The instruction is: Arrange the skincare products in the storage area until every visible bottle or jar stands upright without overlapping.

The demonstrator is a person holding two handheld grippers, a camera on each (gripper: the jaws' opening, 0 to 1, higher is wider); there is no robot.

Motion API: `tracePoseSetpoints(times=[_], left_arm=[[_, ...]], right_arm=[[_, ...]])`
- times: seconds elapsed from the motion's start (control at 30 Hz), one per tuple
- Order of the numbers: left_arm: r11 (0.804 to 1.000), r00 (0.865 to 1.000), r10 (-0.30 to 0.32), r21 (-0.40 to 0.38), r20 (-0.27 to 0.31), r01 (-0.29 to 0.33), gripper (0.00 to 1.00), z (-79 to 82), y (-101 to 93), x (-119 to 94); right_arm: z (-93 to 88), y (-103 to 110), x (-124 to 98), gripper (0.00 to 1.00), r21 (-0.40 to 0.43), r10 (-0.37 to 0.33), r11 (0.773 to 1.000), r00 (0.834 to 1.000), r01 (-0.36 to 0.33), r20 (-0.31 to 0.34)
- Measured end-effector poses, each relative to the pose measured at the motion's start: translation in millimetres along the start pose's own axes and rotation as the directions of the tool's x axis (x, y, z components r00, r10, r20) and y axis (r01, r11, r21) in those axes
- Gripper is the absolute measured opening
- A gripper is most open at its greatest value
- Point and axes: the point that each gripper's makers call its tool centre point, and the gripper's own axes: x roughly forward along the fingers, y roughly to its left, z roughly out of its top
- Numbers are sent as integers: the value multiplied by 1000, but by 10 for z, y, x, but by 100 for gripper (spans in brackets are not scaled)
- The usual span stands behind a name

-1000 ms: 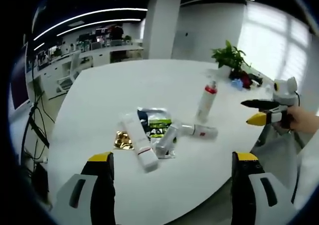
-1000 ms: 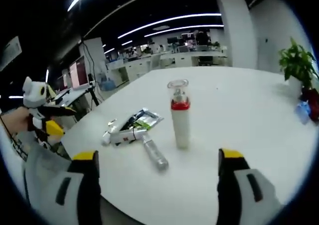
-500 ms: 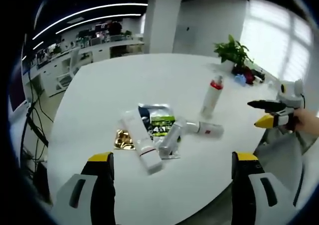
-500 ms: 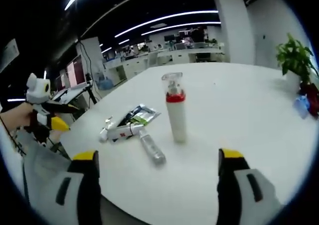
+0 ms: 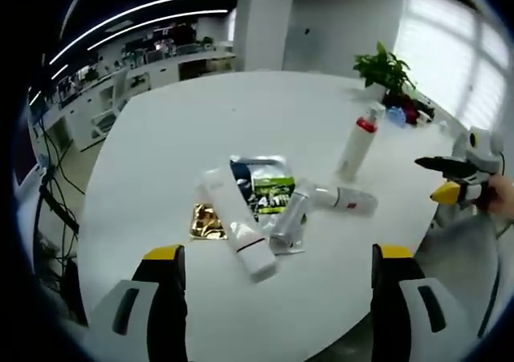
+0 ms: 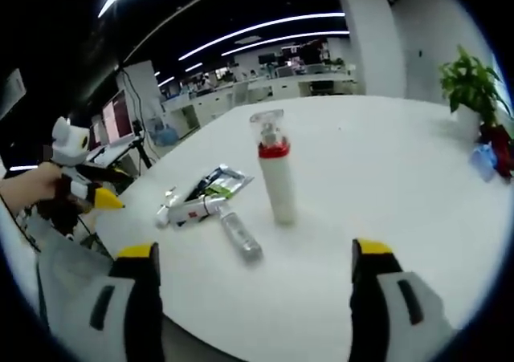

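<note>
A white bottle with a red collar and clear cap (image 5: 357, 144) (image 6: 275, 172) stands upright on the white table (image 5: 185, 129). Near it lie a long white tube (image 5: 235, 221), a silvery tube (image 5: 292, 214) and a small white bottle (image 5: 346, 199) (image 6: 239, 235), all on their sides over a green and silver sachet (image 5: 268, 192) (image 6: 215, 183) and a gold packet (image 5: 207, 222). My left gripper (image 5: 273, 298) is open, hovering short of the pile. My right gripper (image 6: 253, 298) is open, short of the upright bottle. The right gripper (image 5: 454, 179) enters the left gripper view; the left gripper (image 6: 80, 187) enters the right gripper view.
A potted plant (image 5: 384, 69) (image 6: 470, 89) with red and blue items beside it stands at the far table edge. Office desks and monitors lie beyond. A hand (image 6: 28, 187) holds the left gripper past the table's left edge.
Both cameras have moved slightly closer and shifted; the products on the table stay where they were. Both grippers remain open.
</note>
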Motion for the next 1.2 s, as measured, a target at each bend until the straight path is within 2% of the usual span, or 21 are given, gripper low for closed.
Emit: tracePoseSetpoints(times=[0.23, 0.7, 0.9, 1.2], left_arm=[[1000, 1000, -2, -27, -29, 1, 93, 36, 84, 135], [1000, 997, 14, -18, -79, -16, 91, 86, 196, 424], [999, 996, 16, -30, -89, -19, 89, 131, 273, 557], [999, 992, 24, -44, -124, -29, 84, 113, 384, 756]], right_arm=[[-23, -2, 13, 99, 10, 1, 1000, 1000, -1, -8], [-53, -20, 49, 98, 28, 2, 1000, 1000, -1, -16], [-57, -38, 62, 98, 30, -4, 1000, 1000, 5, -16], [-87, -94, 61, 99, 37, -16, 999, 1000, 17, -23]])
